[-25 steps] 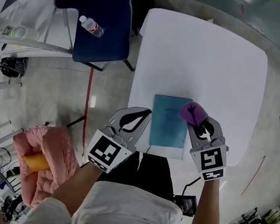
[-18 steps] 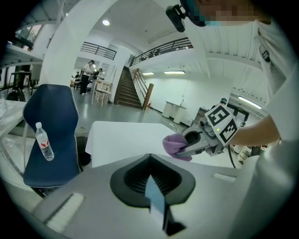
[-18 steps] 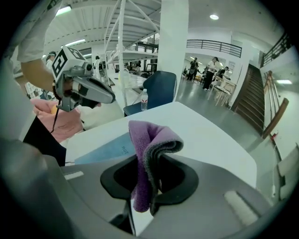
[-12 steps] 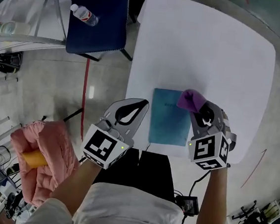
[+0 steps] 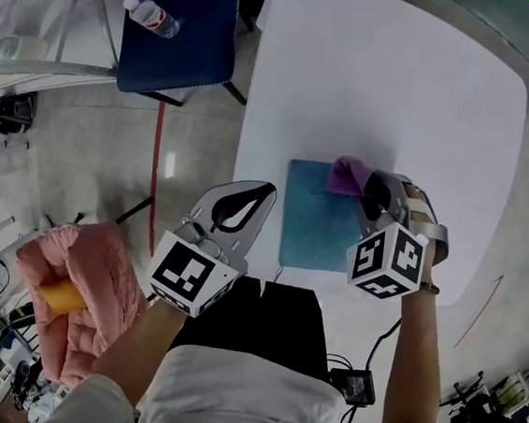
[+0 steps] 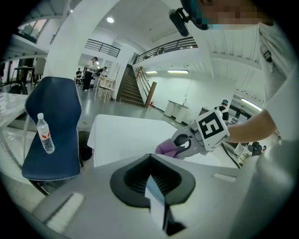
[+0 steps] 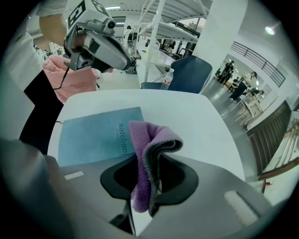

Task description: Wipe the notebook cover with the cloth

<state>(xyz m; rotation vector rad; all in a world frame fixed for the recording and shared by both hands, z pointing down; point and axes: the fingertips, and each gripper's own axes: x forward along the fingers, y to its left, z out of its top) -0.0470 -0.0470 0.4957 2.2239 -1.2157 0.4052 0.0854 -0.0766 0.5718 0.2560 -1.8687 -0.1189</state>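
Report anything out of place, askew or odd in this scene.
Little stands out. The notebook lies flat and square near the table edge, undamaged. The cloth is pinched in the right gripper. Off the table, a water bottle rests on the blue chair, an odd spot.

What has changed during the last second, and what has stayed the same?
The right gripper carried the cloth leftward, from the notebook's far right corner further onto the cover, still gripping it. The notebook has not moved; the left gripper stays shut to its left.
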